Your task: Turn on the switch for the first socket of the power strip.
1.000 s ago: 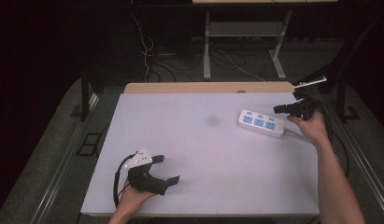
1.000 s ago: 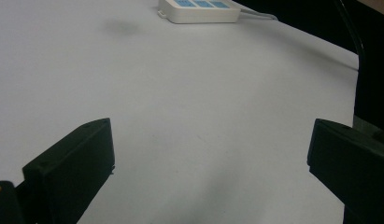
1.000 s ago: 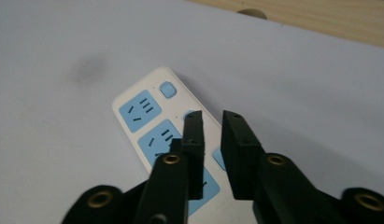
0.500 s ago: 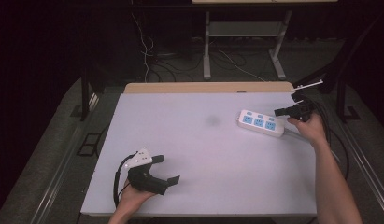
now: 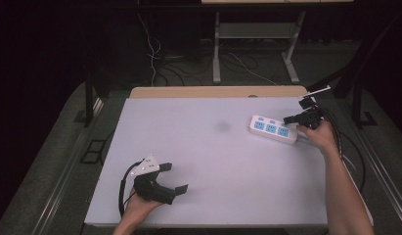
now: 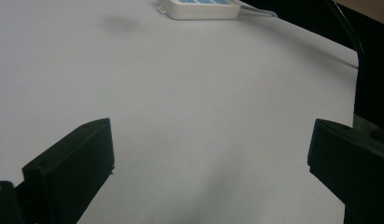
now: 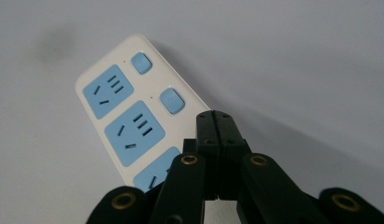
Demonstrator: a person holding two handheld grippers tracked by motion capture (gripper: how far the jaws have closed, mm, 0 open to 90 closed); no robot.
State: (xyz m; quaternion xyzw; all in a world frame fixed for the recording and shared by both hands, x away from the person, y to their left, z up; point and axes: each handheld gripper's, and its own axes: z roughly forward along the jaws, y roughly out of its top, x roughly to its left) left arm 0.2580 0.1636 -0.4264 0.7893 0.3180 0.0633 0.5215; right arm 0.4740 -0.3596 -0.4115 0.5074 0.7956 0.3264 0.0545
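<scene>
while shut, right claw [image 7: 216, 122] overlaps glossy rounded power strip [image 7: 116, 108].

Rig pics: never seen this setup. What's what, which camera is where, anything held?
No robot: a person holds a two-jaw gripper in each hand. The high view looks down on the white table. The other two cameras ride on the grippers and look along their black jaws. The left gripper rests near the front edge, jaws wide open, nothing between them. The right gripper is shut, empty, its tip over the third switch of a white power strip with blue sockets. Nothing is held.
</scene>
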